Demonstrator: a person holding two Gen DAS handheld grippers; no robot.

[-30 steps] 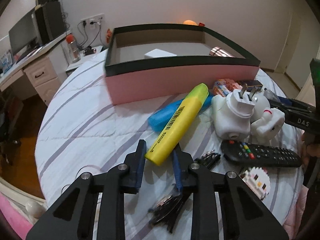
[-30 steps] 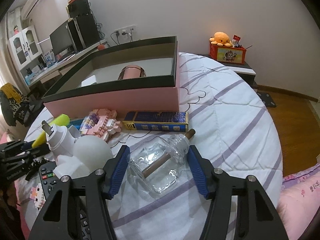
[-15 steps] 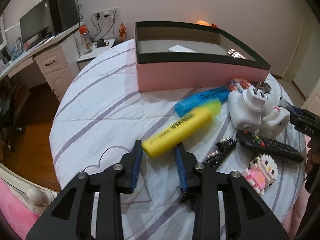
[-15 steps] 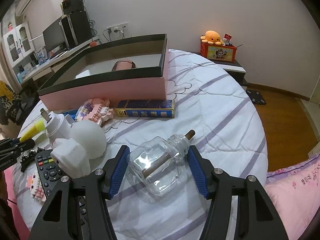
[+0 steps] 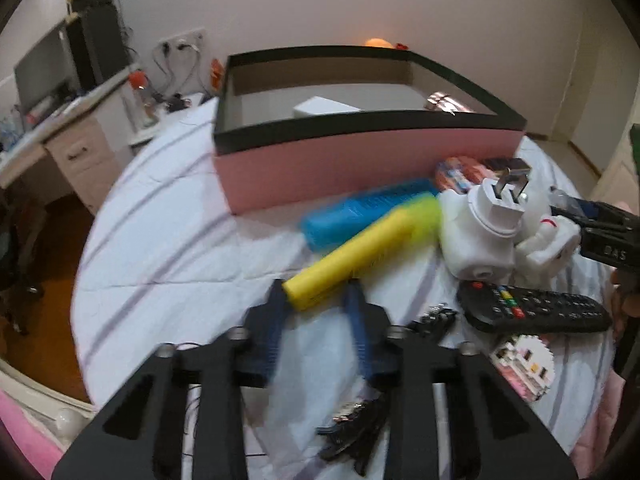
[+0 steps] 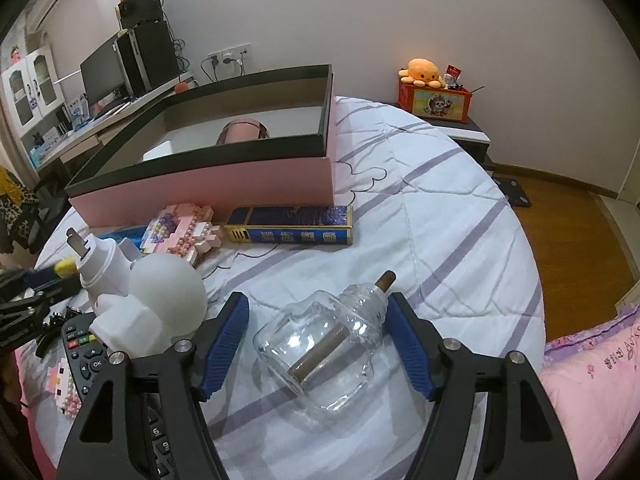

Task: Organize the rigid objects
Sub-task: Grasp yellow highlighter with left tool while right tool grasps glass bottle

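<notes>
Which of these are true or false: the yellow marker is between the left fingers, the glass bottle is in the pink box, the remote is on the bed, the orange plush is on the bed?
1. The yellow marker has its end between the left gripper fingers. True.
2. The glass bottle is inside the pink box. False: it lies on the bed, between the open right gripper fingers.
3. The remote lies on the bed. True.
4. The orange plush sits on the bed. False: it sits on a red box beside the bed.
</notes>
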